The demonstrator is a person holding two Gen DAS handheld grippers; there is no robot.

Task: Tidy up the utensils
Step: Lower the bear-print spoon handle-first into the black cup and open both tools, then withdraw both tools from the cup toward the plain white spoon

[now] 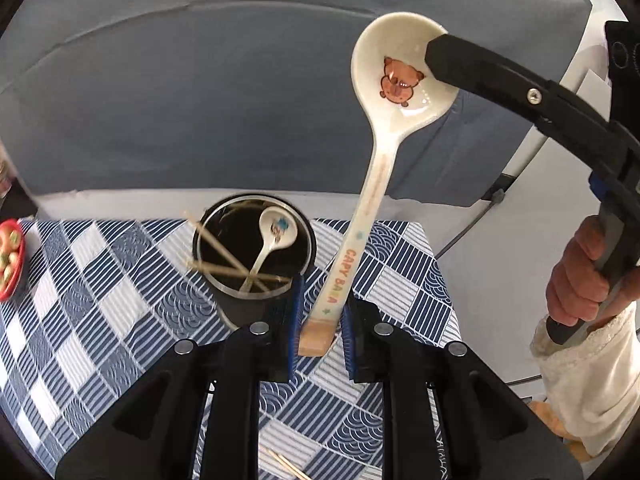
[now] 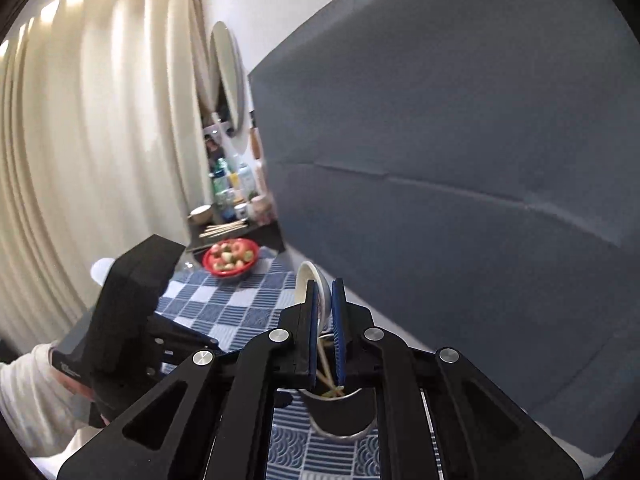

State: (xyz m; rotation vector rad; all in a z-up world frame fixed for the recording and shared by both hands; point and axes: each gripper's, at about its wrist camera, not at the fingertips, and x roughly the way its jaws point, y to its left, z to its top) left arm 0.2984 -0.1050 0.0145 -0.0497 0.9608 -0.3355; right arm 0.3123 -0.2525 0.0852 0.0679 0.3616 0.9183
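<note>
A white ceramic spoon [image 1: 374,184] with a brown capybara print stands upright over the table. My right gripper [image 2: 325,300] is shut on its bowl [image 2: 310,286]; its black finger [image 1: 472,68] covers the bowl's right rim in the left wrist view. My left gripper [image 1: 320,316] has its blue pads on either side of the spoon's handle end, open, with gaps visible. A black round holder [image 1: 252,256] stands behind and left of the handle, with a smaller white spoon [image 1: 276,232] and several wooden chopsticks [image 1: 228,260] inside. The holder [image 2: 340,412] also shows below my right gripper.
A blue-and-white patterned cloth [image 1: 100,280] covers the table. A red bowl of fruit [image 2: 231,258] sits at the far left edge. A grey panel [image 1: 200,100] stands behind the table. Loose chopsticks [image 1: 286,466] lie near the front edge. Bottles and clutter [image 2: 232,188] stand beyond.
</note>
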